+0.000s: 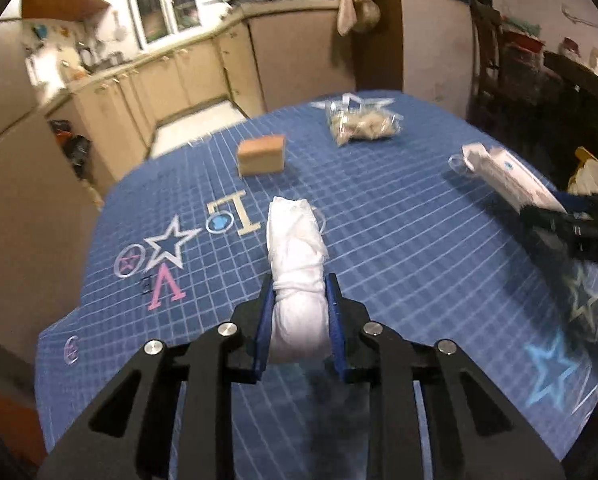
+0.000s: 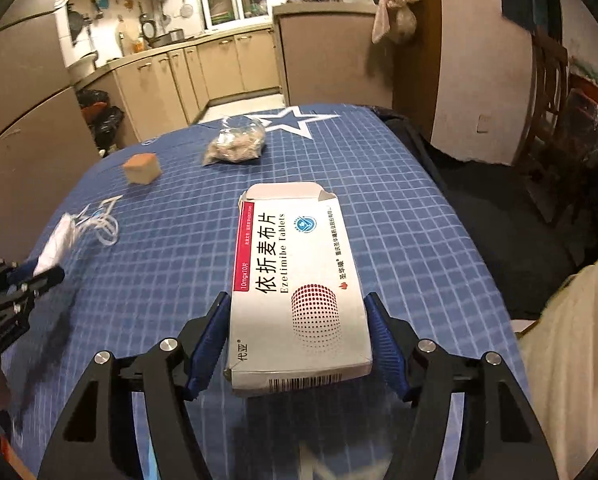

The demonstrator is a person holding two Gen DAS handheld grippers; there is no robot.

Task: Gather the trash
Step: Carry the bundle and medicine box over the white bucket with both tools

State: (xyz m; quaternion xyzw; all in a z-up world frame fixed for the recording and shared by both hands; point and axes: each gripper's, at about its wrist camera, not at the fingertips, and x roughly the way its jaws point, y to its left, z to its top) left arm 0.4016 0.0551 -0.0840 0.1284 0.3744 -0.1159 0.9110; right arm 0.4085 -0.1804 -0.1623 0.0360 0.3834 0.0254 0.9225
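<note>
Above a blue gridded tablecloth (image 1: 399, 216), the left gripper (image 1: 299, 292) is pinched on a rolled white face mask (image 1: 297, 256), its far end jutting forward past the blue pads. To its right, the right gripper (image 2: 297, 312) is clamped on one white tablet box (image 2: 295, 280), held level with its flap end away from the camera. Farther off, apart from both tools, lie one tan block (image 1: 261, 156) at left and one clear bag of scraps (image 1: 361, 124) at right.
</note>
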